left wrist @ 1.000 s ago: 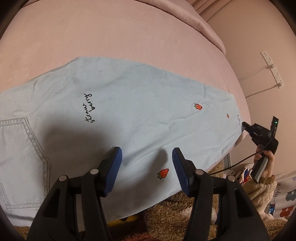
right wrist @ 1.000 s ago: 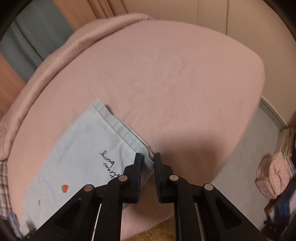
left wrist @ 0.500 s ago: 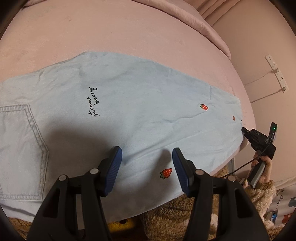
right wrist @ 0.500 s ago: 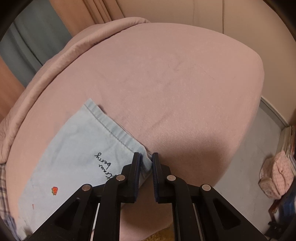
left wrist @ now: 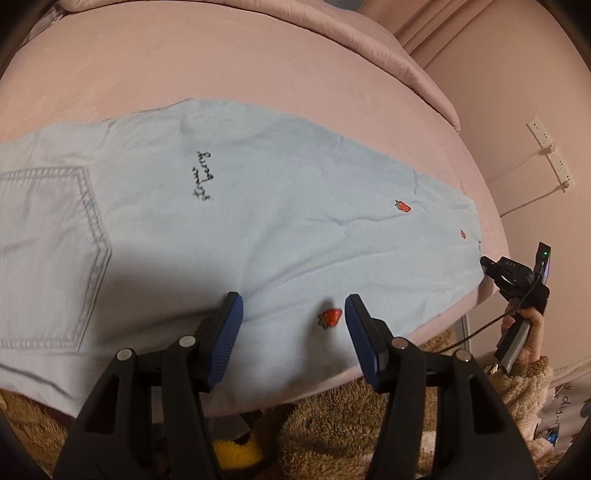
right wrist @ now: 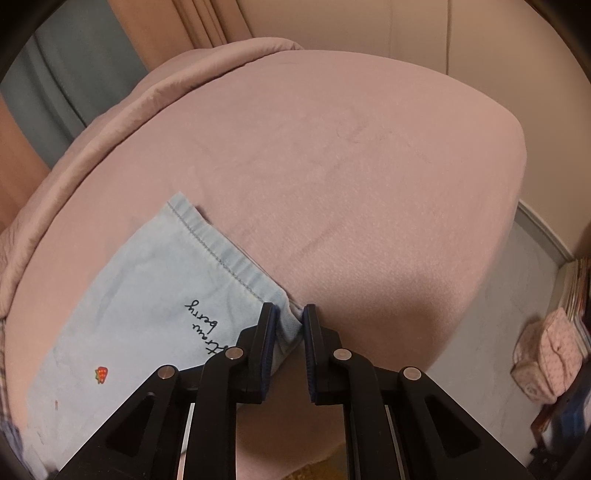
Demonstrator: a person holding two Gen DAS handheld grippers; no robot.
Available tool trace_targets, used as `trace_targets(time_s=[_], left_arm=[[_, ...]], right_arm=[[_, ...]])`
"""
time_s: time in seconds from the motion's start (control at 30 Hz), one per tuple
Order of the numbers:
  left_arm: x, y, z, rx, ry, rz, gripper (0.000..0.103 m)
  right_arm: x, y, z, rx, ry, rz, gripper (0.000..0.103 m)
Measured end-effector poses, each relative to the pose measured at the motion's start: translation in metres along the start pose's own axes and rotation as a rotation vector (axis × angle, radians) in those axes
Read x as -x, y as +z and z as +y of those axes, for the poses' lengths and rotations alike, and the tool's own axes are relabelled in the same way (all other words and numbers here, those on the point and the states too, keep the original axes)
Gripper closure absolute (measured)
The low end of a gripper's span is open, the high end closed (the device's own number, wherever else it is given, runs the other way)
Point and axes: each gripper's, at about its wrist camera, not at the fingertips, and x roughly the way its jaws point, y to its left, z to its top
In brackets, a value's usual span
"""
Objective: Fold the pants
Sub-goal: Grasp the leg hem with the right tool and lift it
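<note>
Light blue pants with strawberry patches and black script lie flat across the pink bed. A back pocket shows at the left. My left gripper is open and empty, hovering over the near edge of the pants beside a strawberry patch. In the right wrist view my right gripper is shut on the hem corner of the pants. That right gripper also shows in the left wrist view at the leg end, held by a hand.
The bed's right edge drops to a grey floor with a pink bag. A power strip hangs on the wall. A brown fuzzy sleeve lies below the bed edge. A rolled pink quilt lines the far side.
The right gripper has pulled the hem corner toward the bed's right edge, drawing the pants leg straighter. The left gripper stayed open and shifted slightly over the cloth.
</note>
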Motion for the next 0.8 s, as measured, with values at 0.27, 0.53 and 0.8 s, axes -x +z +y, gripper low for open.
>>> trace_targets(time_s=[0.27, 0.53, 0.8], left_arm=[[0.017, -0.008, -0.004, -0.009, 0.026, -0.037, 0.026], [0.032, -0.006, -0.007, -0.013, 0.041, -0.096, 0.016], [0.038, -0.009, -0.004, -0.001, 0.049, -0.108, 0.016]], right_arm=[[0.02, -0.008, -0.007, -0.053, 0.032, -0.011, 0.055], [0.023, -0.028, -0.007, -0.092, 0.232, 0.023, 0.048], [0.001, -0.018, -0.001, -0.117, 0.231, -0.006, 0.048]])
